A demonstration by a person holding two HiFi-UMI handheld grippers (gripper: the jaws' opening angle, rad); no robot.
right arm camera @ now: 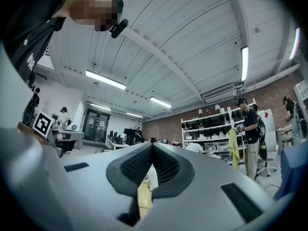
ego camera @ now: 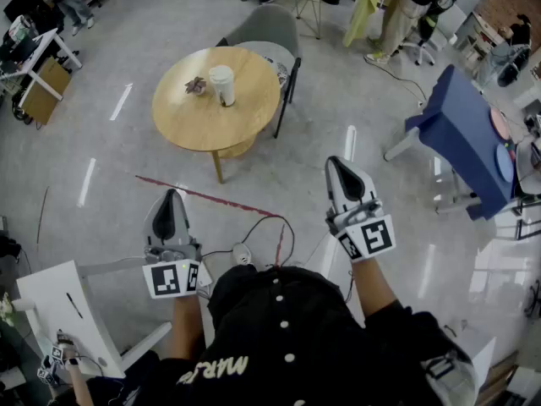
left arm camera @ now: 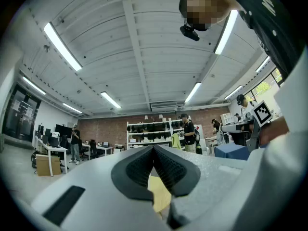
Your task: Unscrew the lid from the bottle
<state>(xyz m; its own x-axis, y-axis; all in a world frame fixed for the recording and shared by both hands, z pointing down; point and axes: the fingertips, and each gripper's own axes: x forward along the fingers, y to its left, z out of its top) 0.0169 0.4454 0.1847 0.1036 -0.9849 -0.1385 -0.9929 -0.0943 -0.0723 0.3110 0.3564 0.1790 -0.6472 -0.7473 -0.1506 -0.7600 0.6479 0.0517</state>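
- Head view: my left gripper [ego camera: 172, 194] and right gripper [ego camera: 340, 163] are well apart from the bottle [ego camera: 222, 87] on the surface [ego camera: 182, 117].
- Both sets of fingers [left arm camera: 137, 170] closed, empty.

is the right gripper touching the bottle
Apart. The head view shows the right gripper held short of the bottle on the round table, with floor between them.

bright ceiling strips, fisheye edges
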